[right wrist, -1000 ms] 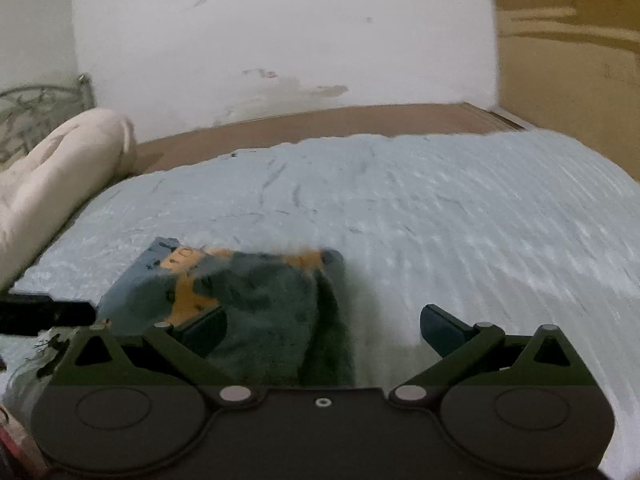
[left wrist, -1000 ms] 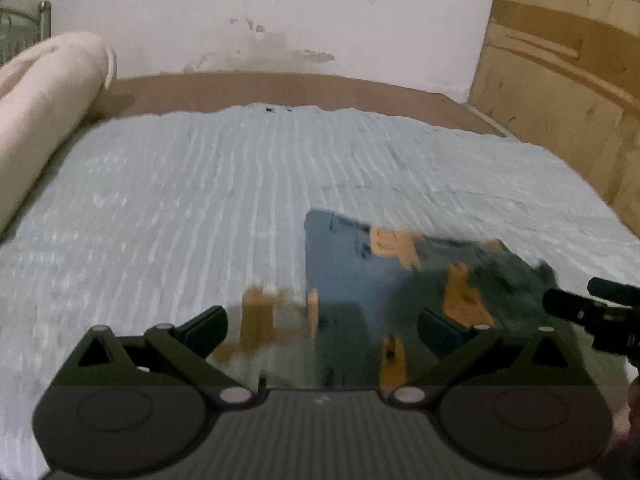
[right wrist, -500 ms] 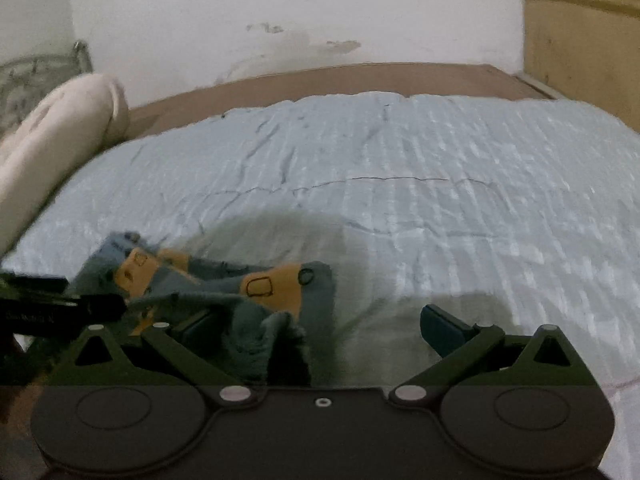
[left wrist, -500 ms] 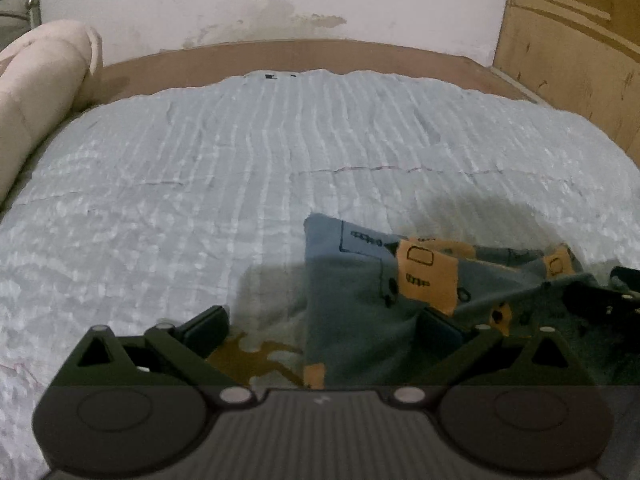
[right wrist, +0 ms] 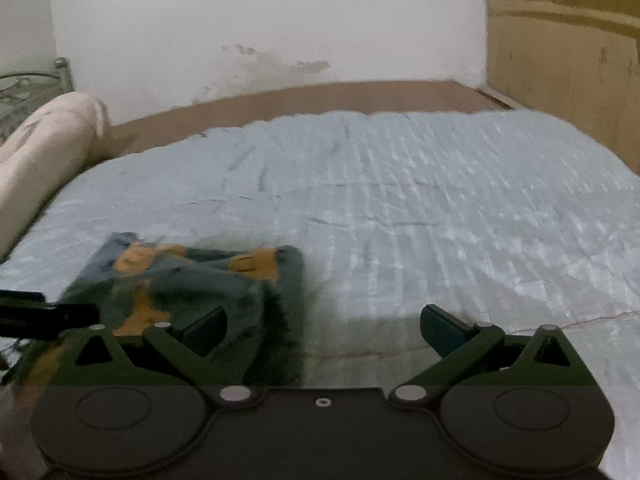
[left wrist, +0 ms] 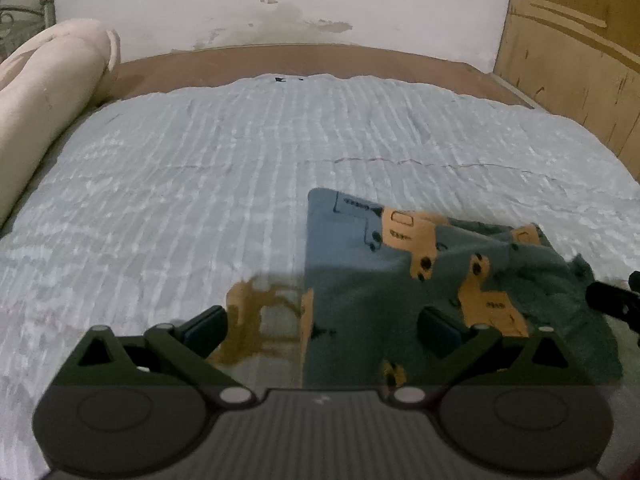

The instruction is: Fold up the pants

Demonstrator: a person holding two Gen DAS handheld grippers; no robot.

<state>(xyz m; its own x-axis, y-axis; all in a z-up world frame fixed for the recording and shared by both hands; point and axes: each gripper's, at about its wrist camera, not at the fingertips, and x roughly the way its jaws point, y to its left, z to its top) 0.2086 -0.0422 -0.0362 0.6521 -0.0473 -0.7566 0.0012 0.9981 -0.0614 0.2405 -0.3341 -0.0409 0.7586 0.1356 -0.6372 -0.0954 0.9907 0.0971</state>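
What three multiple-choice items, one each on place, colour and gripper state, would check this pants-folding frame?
1. Where do the grey-blue pants with orange vehicle prints lie?
A. on the pale blue ribbed bedspread
B. on the cream rolled bolster
C. on the floor

2. What colour are the prints?
A. red
B. orange
C. white

3. How does the left gripper stand?
A. shut on the pants
B. shut on nothing
C. open

Answers: 1 A, the pants rest flat on the bedspread; 2 B, orange shapes show in both views; 3 C, its fingers stand wide apart over the cloth, like the right gripper.
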